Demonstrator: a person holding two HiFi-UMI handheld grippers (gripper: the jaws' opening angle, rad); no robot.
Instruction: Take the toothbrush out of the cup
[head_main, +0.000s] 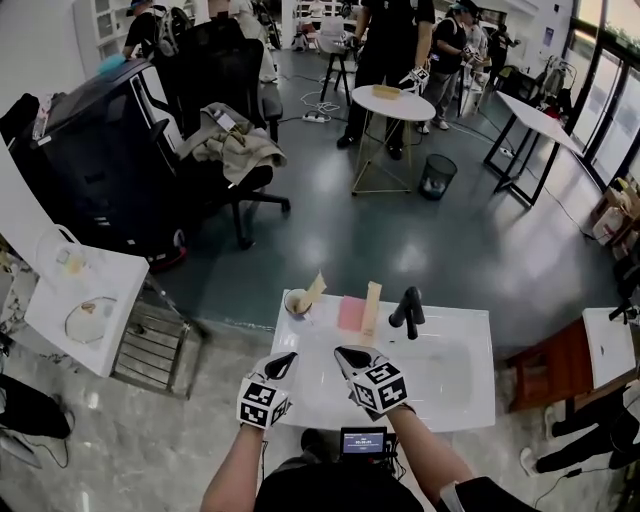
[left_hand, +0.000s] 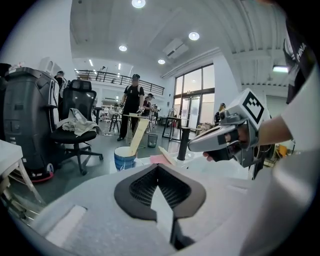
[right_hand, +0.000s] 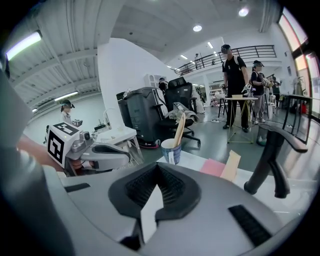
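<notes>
Head view: left gripper (head_main: 283, 362) and right gripper (head_main: 350, 353), both closed and empty, sit short of the cup (head_main: 296, 304). Open one and pinch the toothbrush (head_main: 313, 290) above the cup's rim.

1. The lower end of the pale wooden toothbrush (head_main: 314, 290) is hidden inside the small blue white-rimmed cup (head_main: 295, 305).
2. Its bristles are too small to tell.
3. The person's left forearm (head_main: 232, 468) is cut off by the head view's bottom edge.

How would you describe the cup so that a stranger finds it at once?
Find the white sink in front of the person, with a black faucet at its back edge. The cup stands on the back left corner, left of a pink pad. Only it is round, with a tan toothbrush sticking out.
</notes>
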